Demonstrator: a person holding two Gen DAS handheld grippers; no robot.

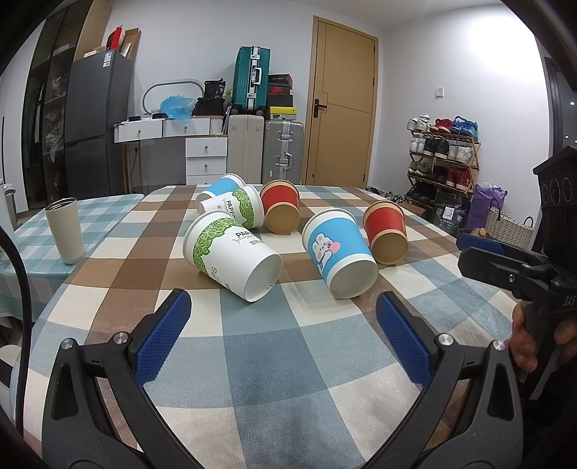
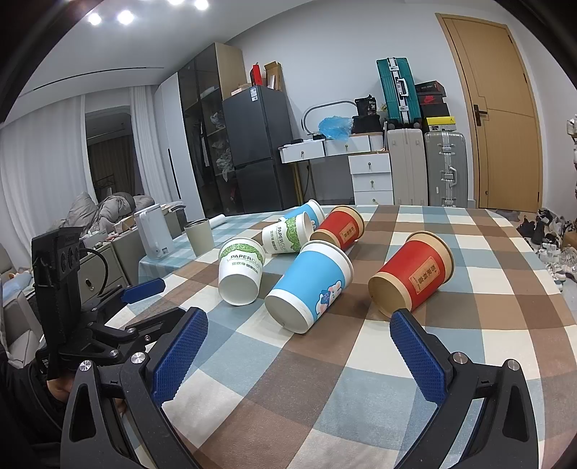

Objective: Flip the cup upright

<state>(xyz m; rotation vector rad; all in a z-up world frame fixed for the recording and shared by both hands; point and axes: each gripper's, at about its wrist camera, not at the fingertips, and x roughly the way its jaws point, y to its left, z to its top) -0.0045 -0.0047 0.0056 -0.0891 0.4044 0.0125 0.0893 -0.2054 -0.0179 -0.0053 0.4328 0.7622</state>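
Left wrist view has my left tongs (image 1: 283,337) spread wide, empty, touching no cup, hovering over the checked desk (image 1: 274,389). Just ahead of them lie a white cup with green leaves (image 1: 230,254) and a blue cup (image 1: 339,250), both on their sides with their bases toward me and their mouths away. Right wrist view shows my right tongs (image 2: 299,357) equally wide apart and empty, with a red cup (image 2: 411,276) just beyond the right finger, on its side, base toward me, long axis running back and to the right. Three more cups lie toppled farther back: a second leafy one (image 2: 288,234), a second blue one (image 2: 308,213), a second red one (image 2: 339,227).

Only the left view shows the shoe rack (image 1: 445,151); only the right view shows the white kettle (image 2: 153,231) and the ceiling lights (image 2: 124,16). A grey tumbler (image 1: 65,231) stands upright at the desk's left.
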